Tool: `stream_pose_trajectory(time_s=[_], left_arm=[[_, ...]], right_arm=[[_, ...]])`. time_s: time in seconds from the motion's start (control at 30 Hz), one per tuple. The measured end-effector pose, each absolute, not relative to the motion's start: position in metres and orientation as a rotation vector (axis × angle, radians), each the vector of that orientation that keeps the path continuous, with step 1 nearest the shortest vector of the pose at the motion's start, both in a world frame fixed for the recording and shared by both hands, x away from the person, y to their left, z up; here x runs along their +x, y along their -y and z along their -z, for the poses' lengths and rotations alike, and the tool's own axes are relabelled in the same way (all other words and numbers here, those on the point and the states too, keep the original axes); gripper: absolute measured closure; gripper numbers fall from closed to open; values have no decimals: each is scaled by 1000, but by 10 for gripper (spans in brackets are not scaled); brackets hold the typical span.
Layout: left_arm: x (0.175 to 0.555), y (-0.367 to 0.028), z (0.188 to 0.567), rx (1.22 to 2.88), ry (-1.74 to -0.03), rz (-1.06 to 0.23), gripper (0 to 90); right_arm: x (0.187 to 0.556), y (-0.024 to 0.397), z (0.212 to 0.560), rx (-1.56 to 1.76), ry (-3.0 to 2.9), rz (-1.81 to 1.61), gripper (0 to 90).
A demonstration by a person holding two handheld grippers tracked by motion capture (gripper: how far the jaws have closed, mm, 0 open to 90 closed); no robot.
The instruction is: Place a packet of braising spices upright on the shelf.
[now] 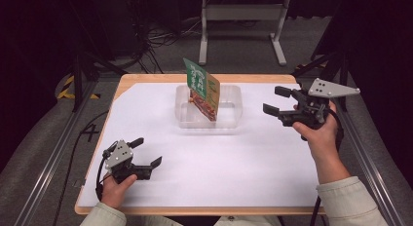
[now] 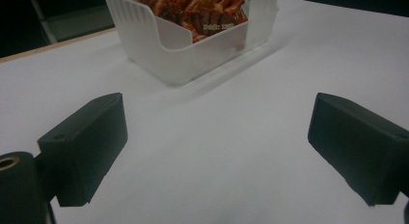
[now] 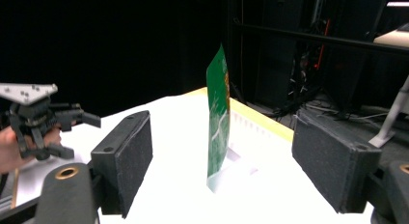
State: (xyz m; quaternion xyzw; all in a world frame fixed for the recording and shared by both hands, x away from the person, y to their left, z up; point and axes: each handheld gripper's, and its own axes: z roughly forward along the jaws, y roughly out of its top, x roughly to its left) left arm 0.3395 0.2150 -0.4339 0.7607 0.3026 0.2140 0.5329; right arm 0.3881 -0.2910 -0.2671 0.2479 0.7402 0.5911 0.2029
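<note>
Currently, snack packet (image 1: 202, 88): stands tilted in the clear plastic tray (image 1: 233, 120), near the table's far edge, centre. Right gripper (image 1: 278, 101): jaws wide, nothing between them, just beside the tray's right side, apart from the packet. Left gripper (image 1: 144, 153): jaws wide, near the front left corner. Surface: white sheet (image 1: 219, 162) on a wooden table (image 1: 146, 79). Room: dark, grey floor (image 1: 39, 138).

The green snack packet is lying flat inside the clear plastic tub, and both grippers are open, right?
Not quite. The green snack packet stands upright in the clear plastic tub, as the high view shows. The left gripper and right gripper are open.
</note>
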Motion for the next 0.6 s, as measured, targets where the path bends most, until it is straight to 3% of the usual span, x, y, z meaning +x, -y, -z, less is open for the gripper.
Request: stream_pose_trajectory(time_s=[0.6], left_arm=[[334,-220,431,1806,-682,-480,76]], right_arm=[[349,307,318,646,-2063,-1556,201]])
